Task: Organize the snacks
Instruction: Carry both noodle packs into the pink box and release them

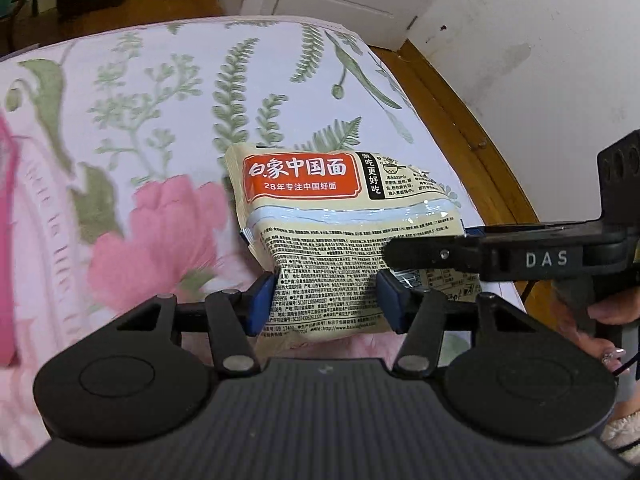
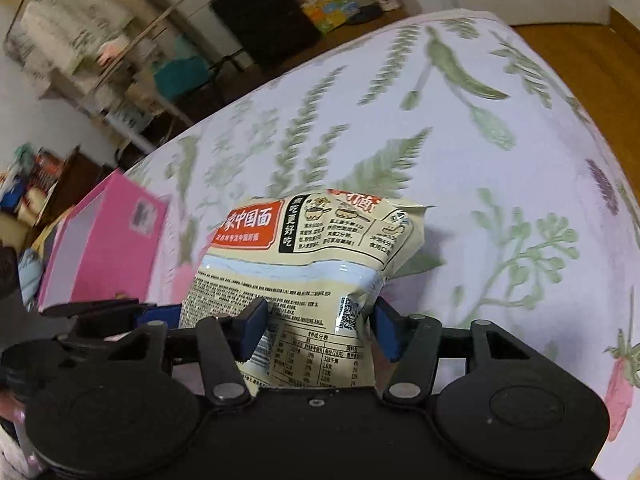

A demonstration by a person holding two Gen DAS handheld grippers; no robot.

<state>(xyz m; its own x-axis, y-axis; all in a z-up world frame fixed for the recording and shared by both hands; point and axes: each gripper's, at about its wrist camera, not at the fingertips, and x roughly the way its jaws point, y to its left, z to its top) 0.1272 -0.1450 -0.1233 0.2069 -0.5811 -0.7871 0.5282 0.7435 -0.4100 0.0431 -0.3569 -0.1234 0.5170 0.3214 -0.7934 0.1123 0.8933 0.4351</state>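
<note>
Both grippers clamped on one crinkled, glossy cream noodle packet (image 1: pixel 336 240): left gripper (image 1: pixel 326 300) with blue pads pinching its lower printed edge, right gripper (image 2: pixel 318 326) closed partway on the packet's other side, jaws narrowed to the packet's width, film buckling between. Packet held up just above a soft floral bedsheet (image 1: pixel 180 92), red label panel at top. Farther left, an open rectangular pink box (image 2: pixel 108 248) on the sheet; beyond, wooden floor (image 1: pixel 460 100) and white wall.
</note>
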